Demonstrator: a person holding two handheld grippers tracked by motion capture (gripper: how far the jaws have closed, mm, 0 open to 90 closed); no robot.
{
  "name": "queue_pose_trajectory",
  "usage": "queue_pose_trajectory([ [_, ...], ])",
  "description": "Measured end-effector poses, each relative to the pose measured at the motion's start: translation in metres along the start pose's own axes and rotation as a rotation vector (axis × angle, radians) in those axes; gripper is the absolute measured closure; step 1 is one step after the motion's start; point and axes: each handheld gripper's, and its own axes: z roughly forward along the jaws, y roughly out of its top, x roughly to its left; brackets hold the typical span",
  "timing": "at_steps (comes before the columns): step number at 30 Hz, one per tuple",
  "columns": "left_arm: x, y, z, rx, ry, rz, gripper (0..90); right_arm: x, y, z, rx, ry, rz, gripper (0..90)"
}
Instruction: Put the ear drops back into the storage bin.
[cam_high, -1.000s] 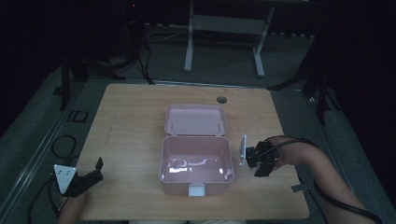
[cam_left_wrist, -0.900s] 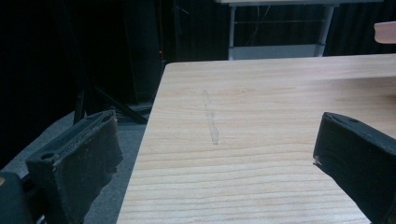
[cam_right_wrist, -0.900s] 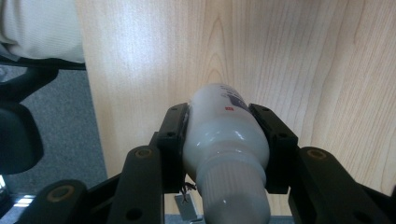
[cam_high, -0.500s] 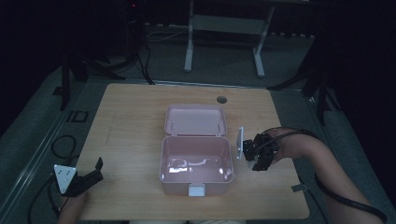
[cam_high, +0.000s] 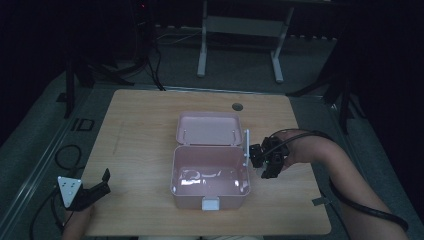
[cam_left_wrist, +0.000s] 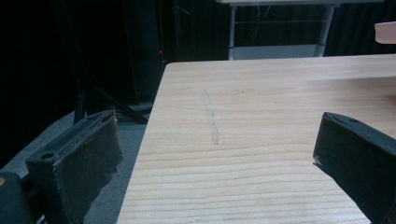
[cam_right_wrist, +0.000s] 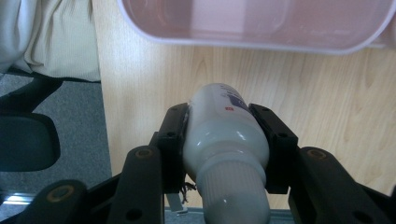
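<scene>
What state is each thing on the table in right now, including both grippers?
Pink box: open, nothing visible inside.
Lid: folded back flat on the table behind the box.
White bottle: clamped in the right gripper, beside the box's right side.
Right gripper: shut on the white bottle.
Left gripper: open, holding nothing, at the table's near left corner.

Left tool (cam_high: 102, 184) gaping wide; right tool (cam_right_wrist: 224, 130) clamped, arm extended.

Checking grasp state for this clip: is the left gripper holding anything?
No. In the left gripper view the left gripper has its jaws wide apart, with bare wooden table between them.
</scene>
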Motion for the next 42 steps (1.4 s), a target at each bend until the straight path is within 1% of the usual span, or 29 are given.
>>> queue_pose_trajectory([
  [2,0.000,0.000,0.000,0.001,0.000,0.000,1.0,-0.001,0.002,-0.002,-0.005,0.001,-0.001,59.7],
  [3,0.000,0.000,0.000,0.001,0.000,0.000,1.0,-0.002,0.007,-0.004,-0.009,-0.001,-0.006,59.7],
  [8,0.000,0.000,0.000,0.000,0.000,0.000,1.0,-0.005,0.018,-0.006,-0.011,0.001,-0.012,59.7],
  [11,0.000,0.000,0.000,0.001,0.000,0.000,1.0,-0.006,0.026,-0.005,-0.018,0.003,-0.030,59.7],
  [14,0.000,0.000,0.000,0.001,0.000,-0.001,1.0,-0.007,0.034,-0.005,-0.019,0.005,-0.041,59.7],
  [15,0.000,0.000,0.000,0.001,0.000,-0.001,1.0,-0.007,0.034,-0.005,-0.019,0.005,-0.041,59.7],
  [19,0.000,0.000,0.000,0.000,-0.001,-0.001,1.0,-0.010,0.047,-0.002,-0.034,0.001,-0.055,59.7],
  [20,0.000,0.000,0.000,0.000,-0.001,-0.001,1.0,-0.010,0.047,-0.002,-0.034,0.001,-0.055,59.7],
  [21,0.000,0.000,0.000,0.000,-0.001,-0.002,1.0,-0.011,0.053,0.001,-0.043,0.001,-0.065,59.7],
  [26,0.001,0.000,0.000,-0.002,-0.003,-0.004,1.0,-0.013,0.063,0.012,-0.044,0.005,-0.080,59.7],
  [27,0.001,0.000,0.000,-0.002,-0.003,-0.004,1.0,-0.013,0.063,0.012,-0.044,0.005,-0.080,59.7],
  [34,0.001,0.000,0.000,-0.002,-0.002,-0.003,1.0,-0.016,0.072,0.040,-0.038,0.032,-0.084,59.7],
  [41,0.000,0.000,0.000,-0.001,-0.002,0.001,1.0,-0.017,0.078,0.067,-0.013,0.057,-0.087,59.7],
  [42,0.000,0.000,0.000,-0.001,-0.002,0.001,1.0,-0.017,0.079,0.070,-0.009,0.055,-0.089,59.7],
])
